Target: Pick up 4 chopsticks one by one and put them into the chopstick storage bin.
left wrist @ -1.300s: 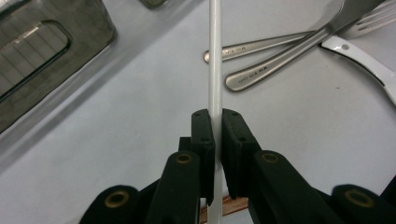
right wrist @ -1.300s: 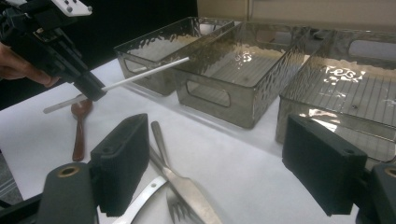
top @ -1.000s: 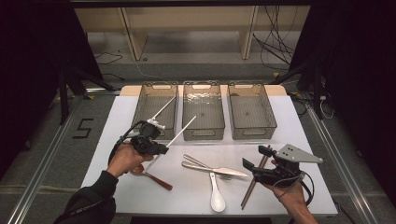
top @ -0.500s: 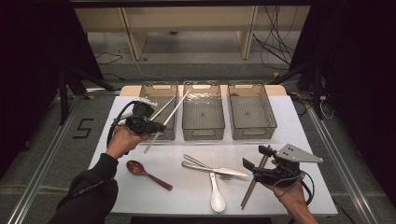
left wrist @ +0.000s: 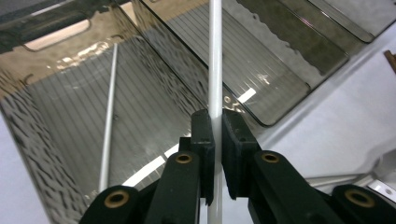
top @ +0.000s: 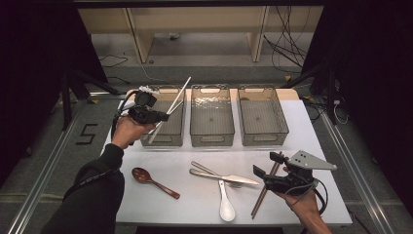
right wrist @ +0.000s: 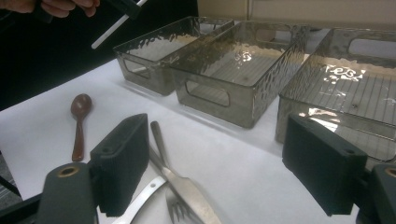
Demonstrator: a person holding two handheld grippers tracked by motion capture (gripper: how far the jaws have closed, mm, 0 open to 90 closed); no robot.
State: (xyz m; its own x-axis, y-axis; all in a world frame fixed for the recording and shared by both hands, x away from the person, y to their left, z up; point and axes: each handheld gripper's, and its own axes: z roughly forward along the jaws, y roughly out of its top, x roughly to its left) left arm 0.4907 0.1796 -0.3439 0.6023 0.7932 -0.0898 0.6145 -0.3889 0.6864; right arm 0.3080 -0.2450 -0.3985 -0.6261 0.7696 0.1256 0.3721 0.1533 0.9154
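High view: the left gripper (top: pixel 163 115), jaws clamped on a white chopstick (top: pixel 176 99), holds it slanted above the left bin (top: pixel 166 137) (its twin already lies inside). Next likely comes lowering and release. The right gripper (top: pixel 265 171) waits wide open, well right of that bin.

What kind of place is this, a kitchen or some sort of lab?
Most likely a lab set up for recording, not a kitchen: a white table in a dark bay, loose cables on the floor, and three clear bins with cutlery laid out for sorting.
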